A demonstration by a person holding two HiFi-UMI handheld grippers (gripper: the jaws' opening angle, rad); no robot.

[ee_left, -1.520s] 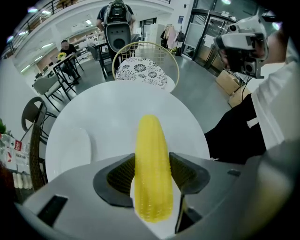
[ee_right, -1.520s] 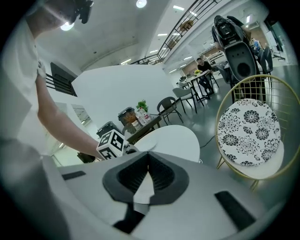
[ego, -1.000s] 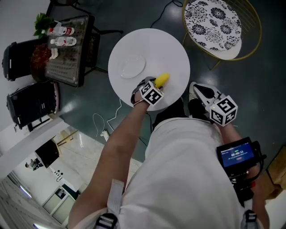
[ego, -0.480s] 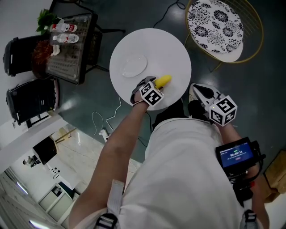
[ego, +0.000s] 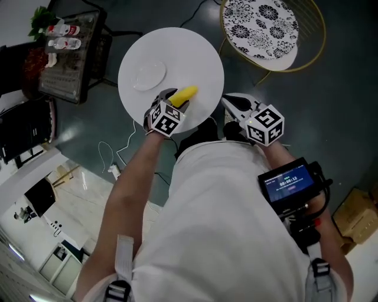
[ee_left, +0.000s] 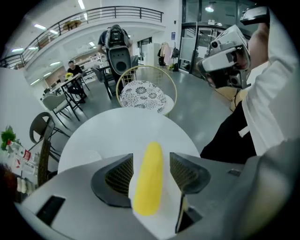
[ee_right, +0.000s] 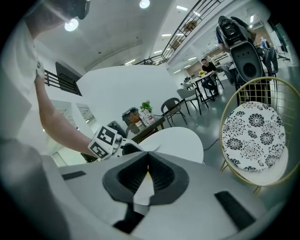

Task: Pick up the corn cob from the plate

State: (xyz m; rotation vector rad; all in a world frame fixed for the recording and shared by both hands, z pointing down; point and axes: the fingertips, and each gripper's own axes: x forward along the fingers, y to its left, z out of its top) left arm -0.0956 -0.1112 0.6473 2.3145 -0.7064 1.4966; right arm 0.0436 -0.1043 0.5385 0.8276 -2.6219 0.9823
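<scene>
My left gripper clamps the corn cob, the plate at its ten o'clock; my right gripper sits closed, empty.

Your head view is dim and bluish, yet the round white worktop glares. Both gripper views bend at their edges under bright ceiling lamps.

White plate on round table

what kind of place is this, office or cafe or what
Probably an open lobby or canteen hall in a large building: a railed upper gallery, dining tables and chairs on a polished floor, and glass doors.
</scene>
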